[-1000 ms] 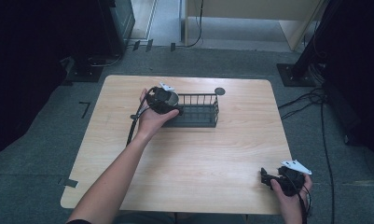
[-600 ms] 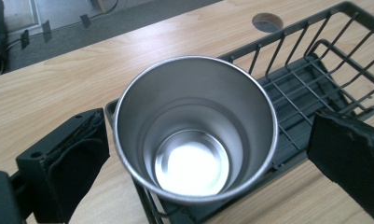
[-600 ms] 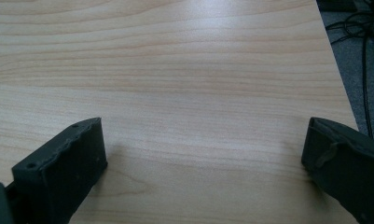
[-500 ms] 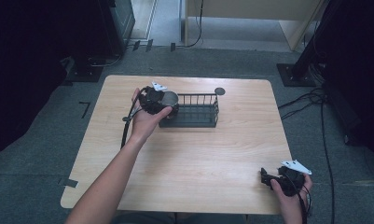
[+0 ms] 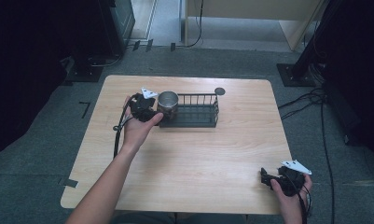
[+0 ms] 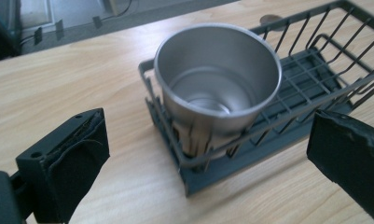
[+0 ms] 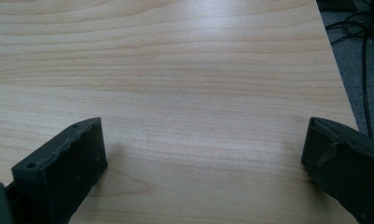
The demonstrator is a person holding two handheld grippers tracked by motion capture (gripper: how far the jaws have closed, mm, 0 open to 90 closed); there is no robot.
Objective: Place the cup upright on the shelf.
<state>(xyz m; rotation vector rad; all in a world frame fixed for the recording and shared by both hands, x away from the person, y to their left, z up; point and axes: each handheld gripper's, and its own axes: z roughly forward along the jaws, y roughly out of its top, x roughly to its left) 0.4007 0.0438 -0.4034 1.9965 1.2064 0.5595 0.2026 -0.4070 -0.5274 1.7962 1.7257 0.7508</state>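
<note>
We are watching the left gripper point(image 5: 153, 110) hovering with its jaws spread wide and gripping nothing. Just ahead of them, between their tips, a steel cup point(image 6: 217, 88) is standing upright in the near end of a wire basket point(image 6: 296, 112). The right gripper point(image 5: 267, 179) is resting wide open over bare wooden table point(image 7: 184, 70).

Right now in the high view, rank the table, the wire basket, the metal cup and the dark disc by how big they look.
1. Table
2. Wire basket
3. Metal cup, standing in the basket's left end
4. Dark disc on the table behind the basket, plainly smallest
</note>
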